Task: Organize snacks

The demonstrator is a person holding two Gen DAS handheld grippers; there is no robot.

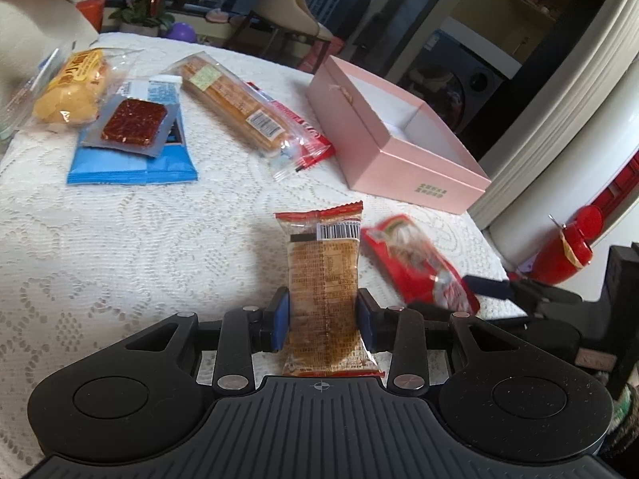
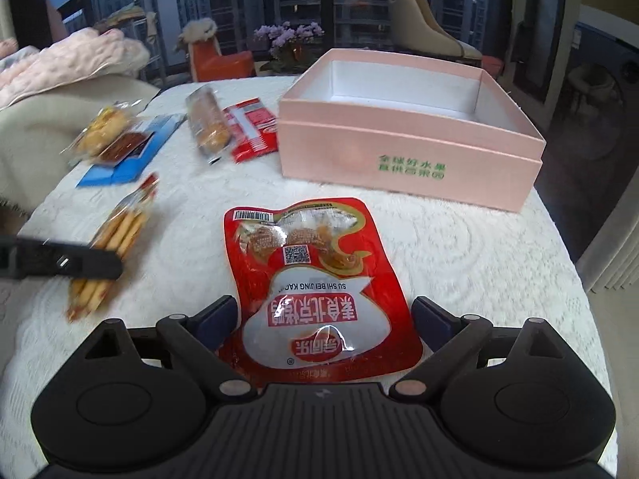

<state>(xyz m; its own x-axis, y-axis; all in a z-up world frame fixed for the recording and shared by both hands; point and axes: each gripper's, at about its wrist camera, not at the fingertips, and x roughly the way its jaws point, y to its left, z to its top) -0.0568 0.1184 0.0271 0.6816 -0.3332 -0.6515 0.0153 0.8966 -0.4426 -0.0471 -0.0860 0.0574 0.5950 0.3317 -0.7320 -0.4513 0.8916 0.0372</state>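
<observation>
Two grippers are in use over the white lace tablecloth (image 1: 139, 239). The left gripper (image 1: 323, 319) has its blue pads (image 1: 281, 321) clamped on the sides of a brown biscuit packet (image 1: 323, 279), held upright above the cloth. The right gripper (image 2: 323, 319) has its fingers spread wide on either side of a red snack pouch (image 2: 315, 279); whether the pouch lies on the cloth or is lifted cannot be told. The open pink box (image 2: 399, 151) stands beyond. Further packets, including a blue packet (image 1: 131, 163) and a long cracker packet (image 1: 235, 107), lie left of the box.
</observation>
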